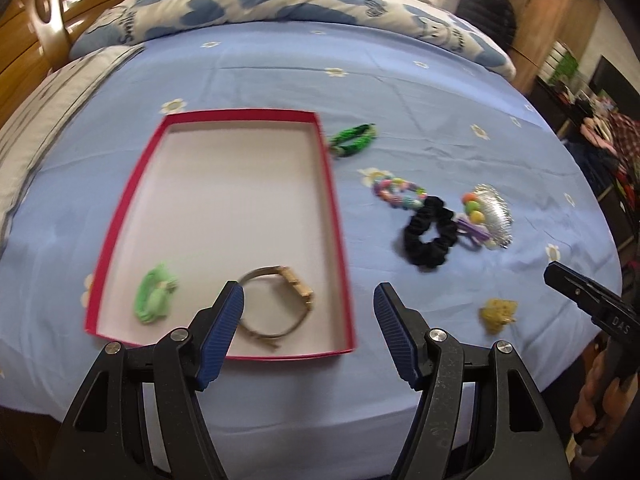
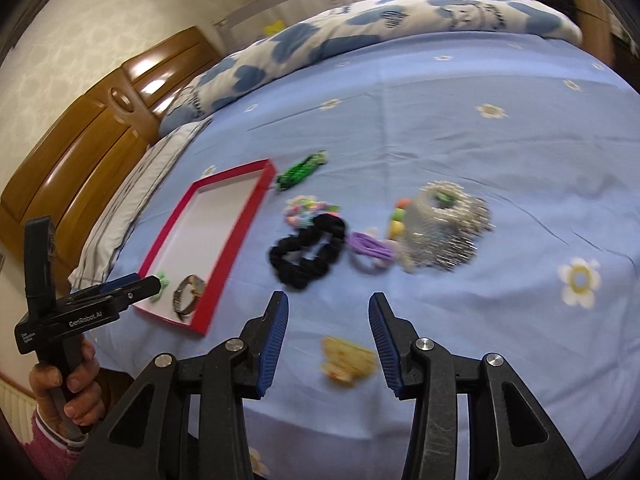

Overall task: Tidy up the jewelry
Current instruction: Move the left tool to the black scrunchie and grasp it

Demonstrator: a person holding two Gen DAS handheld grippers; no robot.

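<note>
Left gripper (image 1: 308,300) held above the near edge of a blue sheet (image 1: 420,92), fingers spread wide and gripping nothing; its left fingertip overlaps, in this view, the near end of a red tray (image 1: 334,200); the tray extends forward and to the left of this gripper. Inside the tray, at its near end: a watch (image 1: 280,308), just ahead of the left finger, and a pale green tie (image 1: 156,298), further left; the two lie apart.

Ahead and to the right of the left gripper, on the sheet outside the tray: a green braid (image 1: 354,140), just beside the tray's far right corner; a bead bracelet (image 1: 398,192); a black scrunchie (image 1: 430,232), touching the bracelet's near side; a purple clip (image 1: 476,232) and a silver comb (image 1: 494,216), clustered just right of the scrunchie; whether these two touch cannot be told, owing to blur.

Right gripper (image 2: 328,308) likewise spread and holding nothing; a yellow clip (image 2: 346,360) lies on the sheet between its fingers in this view, untouched. The scrunchie lies ahead of it, slightly left; the comb ahead, to the right; the tray well to the left.

Folded quilt (image 1: 280,0) across the far side of the bed; wooden headboard (image 2: 92,148) far left of both grippers.
</note>
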